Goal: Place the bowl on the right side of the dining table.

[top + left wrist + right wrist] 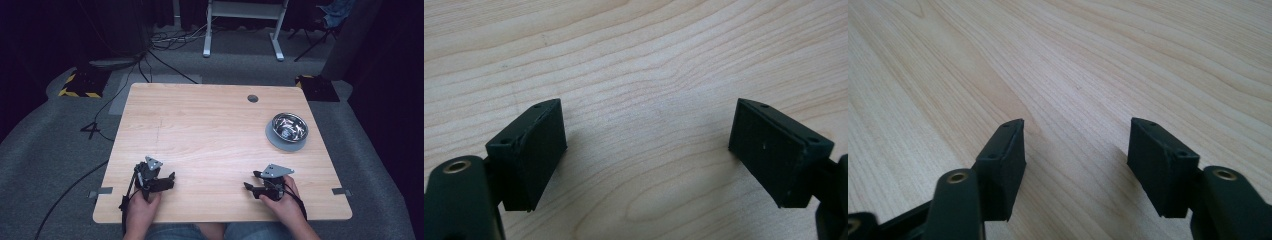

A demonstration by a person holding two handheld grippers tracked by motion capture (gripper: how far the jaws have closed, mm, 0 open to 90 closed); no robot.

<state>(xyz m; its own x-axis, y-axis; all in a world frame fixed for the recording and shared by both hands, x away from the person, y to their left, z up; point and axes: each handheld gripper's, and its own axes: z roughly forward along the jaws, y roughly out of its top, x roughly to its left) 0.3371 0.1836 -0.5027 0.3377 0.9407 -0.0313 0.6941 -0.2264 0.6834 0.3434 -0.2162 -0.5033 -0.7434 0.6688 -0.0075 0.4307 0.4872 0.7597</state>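
Observation:
My left gripper (172,180) rests near the table's front left, held in a hand, jaws apart and pointing right. In the left gripper view the left gripper (646,145) stands open over bare wood, nothing between its black pads (531,150). My right gripper (251,180) sits near the front right, jaws pointing left. The right gripper view has the right gripper (1075,160) open too, with only wood grain between its pads (1158,165). A steel bowl (289,125) sits on a grey round mat (276,140) at the right side of the table, far from both grippers.
The light wooden table (200,130) has a round cable hole (253,98) near its far edge. Beyond it are a white desk frame (243,25), cables on the grey floor, and yellow-black striped blocks (80,85) at the left.

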